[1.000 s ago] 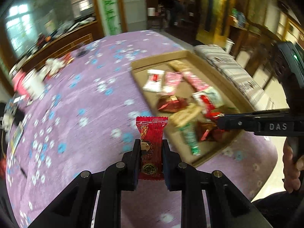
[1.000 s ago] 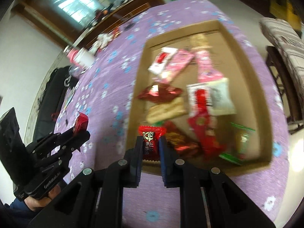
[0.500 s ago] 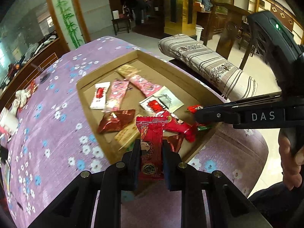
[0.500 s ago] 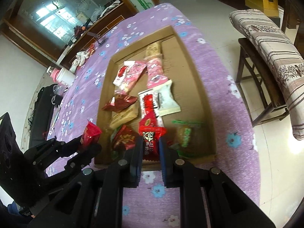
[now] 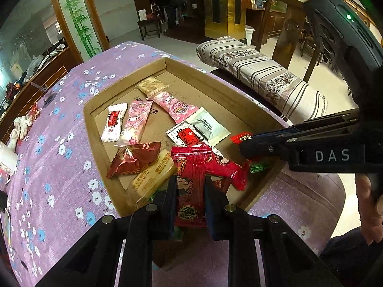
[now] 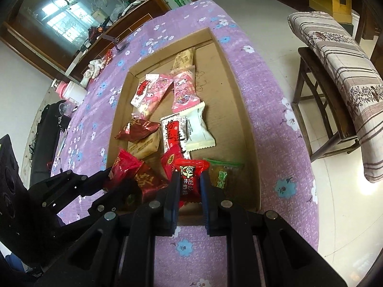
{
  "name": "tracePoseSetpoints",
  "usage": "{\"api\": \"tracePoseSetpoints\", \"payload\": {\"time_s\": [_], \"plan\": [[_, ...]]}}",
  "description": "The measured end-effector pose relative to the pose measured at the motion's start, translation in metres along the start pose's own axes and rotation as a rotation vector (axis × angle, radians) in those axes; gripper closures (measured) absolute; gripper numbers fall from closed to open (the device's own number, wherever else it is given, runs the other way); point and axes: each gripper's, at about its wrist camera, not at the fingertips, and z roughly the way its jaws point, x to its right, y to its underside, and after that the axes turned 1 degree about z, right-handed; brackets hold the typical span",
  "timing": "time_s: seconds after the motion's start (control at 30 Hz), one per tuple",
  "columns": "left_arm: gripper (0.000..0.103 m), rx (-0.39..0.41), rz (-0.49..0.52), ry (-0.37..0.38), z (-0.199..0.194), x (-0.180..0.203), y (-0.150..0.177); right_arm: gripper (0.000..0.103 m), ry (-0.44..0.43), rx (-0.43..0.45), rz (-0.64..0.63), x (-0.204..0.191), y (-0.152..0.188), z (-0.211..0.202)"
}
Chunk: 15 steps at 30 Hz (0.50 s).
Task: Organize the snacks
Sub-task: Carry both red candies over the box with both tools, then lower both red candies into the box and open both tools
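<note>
Daylight pours in from the window [image 6: 62,21] reflected up at the far left, and it blows out to white glare on the floor [image 6: 369,184] off the surface's right edge. Both views stay sharp at centre, foil wrappers glinting. Fisheye bending curves the surface's edges [image 5: 59,143], with black vignette filling every corner.

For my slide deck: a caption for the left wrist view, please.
Left gripper clamps a red snack above the cardboard tray; right gripper holds another.

Both tongs, left [image 5: 190,195] and right [image 6: 189,184], clamped, side by side.
</note>
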Motion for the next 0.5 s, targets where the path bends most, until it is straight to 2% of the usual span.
{"api": "tracePoseSetpoints", "payload": {"time_s": [0.5], "plan": [[0.083, -0.004, 0.047, -0.051, 0.02, 0.001, -0.01, 0.087, 0.051, 0.0, -0.04, -0.002, -0.02, 0.024]]}}
